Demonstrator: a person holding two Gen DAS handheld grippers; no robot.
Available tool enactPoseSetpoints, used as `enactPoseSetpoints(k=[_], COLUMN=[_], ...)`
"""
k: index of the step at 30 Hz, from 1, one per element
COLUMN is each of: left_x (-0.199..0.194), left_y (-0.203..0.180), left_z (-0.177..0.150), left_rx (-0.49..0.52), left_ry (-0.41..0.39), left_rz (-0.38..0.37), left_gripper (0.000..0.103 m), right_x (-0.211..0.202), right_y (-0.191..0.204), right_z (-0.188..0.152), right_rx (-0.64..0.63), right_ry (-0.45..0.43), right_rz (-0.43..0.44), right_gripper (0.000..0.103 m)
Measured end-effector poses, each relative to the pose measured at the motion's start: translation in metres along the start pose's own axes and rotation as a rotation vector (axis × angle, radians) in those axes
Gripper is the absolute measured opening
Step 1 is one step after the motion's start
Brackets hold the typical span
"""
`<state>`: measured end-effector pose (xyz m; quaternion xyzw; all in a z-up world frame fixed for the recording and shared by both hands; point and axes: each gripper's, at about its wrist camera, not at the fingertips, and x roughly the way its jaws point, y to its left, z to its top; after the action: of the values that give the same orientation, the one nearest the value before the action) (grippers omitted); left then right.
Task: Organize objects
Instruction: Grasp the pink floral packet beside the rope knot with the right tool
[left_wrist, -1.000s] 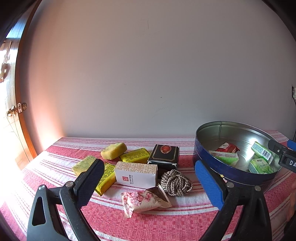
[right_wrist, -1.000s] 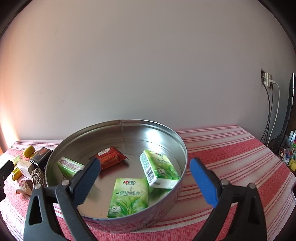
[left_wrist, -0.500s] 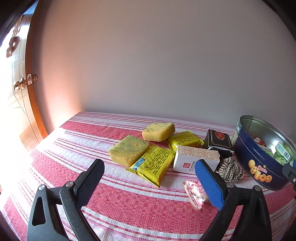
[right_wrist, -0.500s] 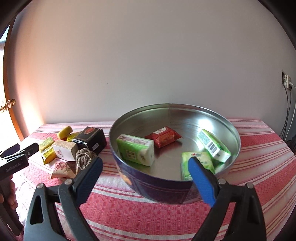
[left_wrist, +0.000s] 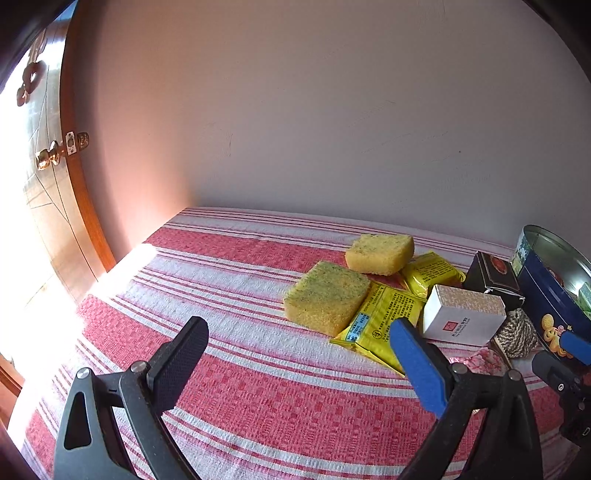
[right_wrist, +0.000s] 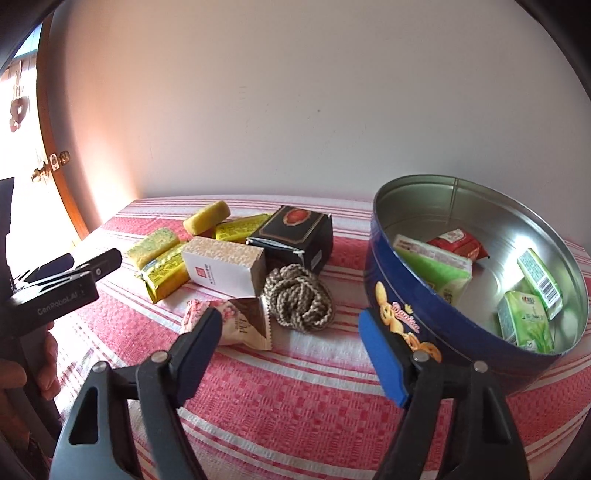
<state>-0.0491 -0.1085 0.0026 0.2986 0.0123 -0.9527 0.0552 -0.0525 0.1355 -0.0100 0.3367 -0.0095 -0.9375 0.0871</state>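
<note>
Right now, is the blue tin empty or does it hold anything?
Not empty: the lidless blue tin holds green packets and a red packet on its bare metal floor.

surface: red-striped tablecloth (right_wrist: 295, 398) | on it: 2 sponges (left_wrist: 327, 295), yellow packets (left_wrist: 384, 325), boxes (right_wrist: 225, 264), rope (right_wrist: 299, 297), tin (right_wrist: 424, 314)

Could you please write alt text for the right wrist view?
The open right gripper hovers over a red striped tablecloth, facing a rope bundle, boxes, sponges and snack packets. A blue cookie tin at right holds tissue packs.
</note>
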Motion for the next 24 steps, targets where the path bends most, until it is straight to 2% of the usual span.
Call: enactPoseSetpoints(k=[6, 11, 17, 20, 21, 24], left_x=[0.001, 0.005, 0.010, 0.014, 0.015, 0.017], left_y=[-0.006, -0.008, -0.006, -0.005, -0.005, -0.002], left_z=[-0.001, -0.001, -0.001, -0.001, -0.001, -0.002], left_rx=[0.067, 0.079, 0.064, 0.061, 0.058, 0.042], left_ry=[0.003, 0.019, 0.048, 0.066, 0.073, 0.090], left_rz=[0.058, 0.047, 0.015, 0.001, -0.005, -0.021], left_gripper=[0.100, 0.100, 0.100, 0.100, 0.100, 0.100], right_x=[0.019, 0.044, 0.066, 0.065, 0.063, 0.060], right_y=[0.006, 0.024, 0.049, 0.055, 0.054, 0.047], right_z=[0.000, 0.002, 0.012, 0.011, 0.011, 0.009], right_rx=[0.027, 0.011, -0.056, -0.090, -0.094, -0.071], right_ry=[0.079, 0.179, 0.218, 0.220, 0.216, 0.210], right_rz=[0.061, 0.152, 0.098, 0.076, 0.079, 0.101], right_gripper=[0.074, 0.074, 0.079, 0.070, 0.059, 0.052])
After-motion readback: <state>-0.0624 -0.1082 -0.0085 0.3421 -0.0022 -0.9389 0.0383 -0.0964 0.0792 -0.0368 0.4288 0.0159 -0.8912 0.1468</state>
